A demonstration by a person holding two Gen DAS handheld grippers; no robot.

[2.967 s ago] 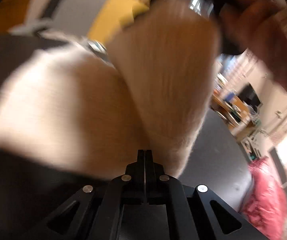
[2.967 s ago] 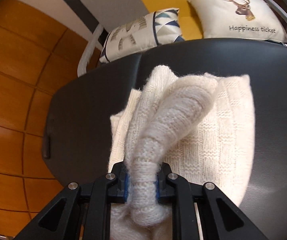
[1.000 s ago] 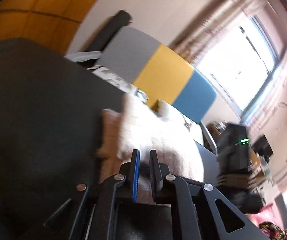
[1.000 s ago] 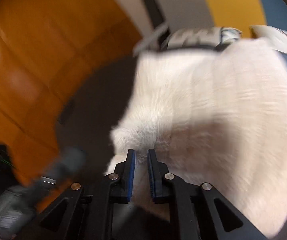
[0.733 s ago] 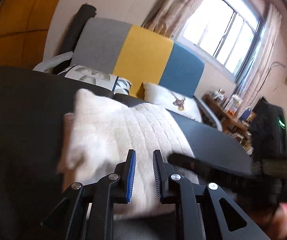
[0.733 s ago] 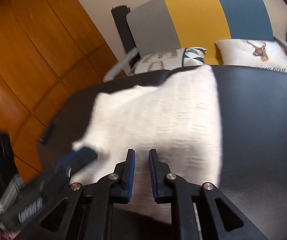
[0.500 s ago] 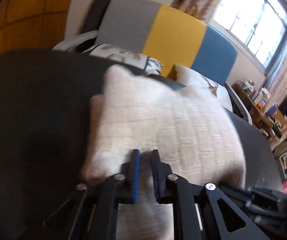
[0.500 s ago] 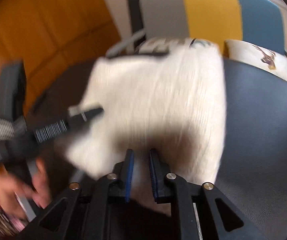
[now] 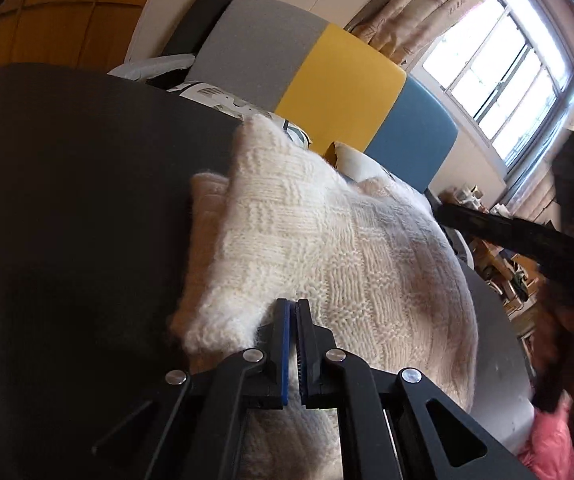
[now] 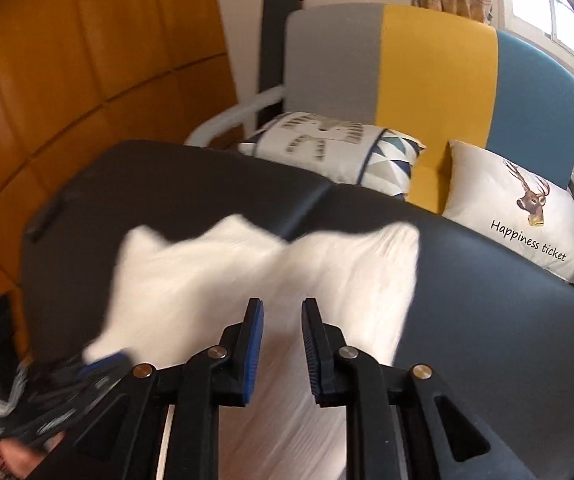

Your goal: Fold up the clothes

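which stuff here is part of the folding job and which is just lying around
Part of the job:
- sweater, folded on the dark table
- left gripper, shut, empty
- right gripper, jaws opening, nothing between them

Just lying about:
- deer cushion
- patterned cushion
- sofa
- pink cloth

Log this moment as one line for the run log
task: fold clothes | sweater: folded on table | left tool: shut, empty | right tool: opening, empty
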